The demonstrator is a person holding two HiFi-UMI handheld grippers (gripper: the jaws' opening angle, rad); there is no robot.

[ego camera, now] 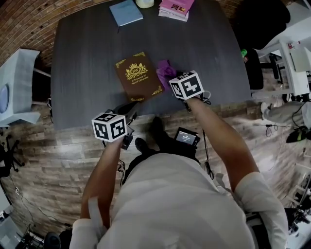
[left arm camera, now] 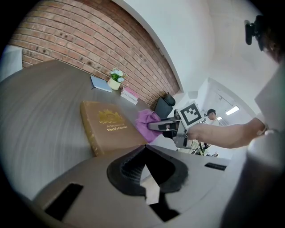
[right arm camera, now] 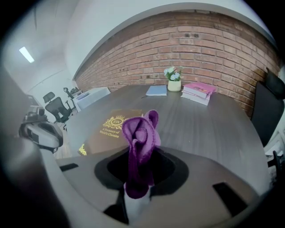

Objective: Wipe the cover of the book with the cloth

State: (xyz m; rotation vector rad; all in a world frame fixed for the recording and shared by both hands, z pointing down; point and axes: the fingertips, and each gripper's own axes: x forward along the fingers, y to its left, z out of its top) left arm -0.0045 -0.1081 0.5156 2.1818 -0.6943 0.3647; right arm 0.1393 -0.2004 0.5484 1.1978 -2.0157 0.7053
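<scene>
Fingers point(right arm camera: 133, 205) of the right gripper point(right arm camera: 139, 189) pinch the cloth point(right arm camera: 140, 133); the left gripper point(left arm camera: 144, 149) is closed and empty. The book point(ego camera: 139, 75) lies just left of the cloth, its long axis running near-to-far.

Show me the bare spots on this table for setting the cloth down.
Bare tabletop left of the brown book, right of the purple cloth, and the strip beyond both. Crowded: far edge, with blue notebook, flower pot, pink books.

A dark grey desk point(ego camera: 87, 58) carries a blue notebook point(ego camera: 126, 12), a small pot of white flowers point(right arm camera: 174, 83) and a stack of pink books point(ego camera: 176, 8) in a row along its far edge. A black office chair point(ego camera: 260, 22) stands off its far right corner.
</scene>
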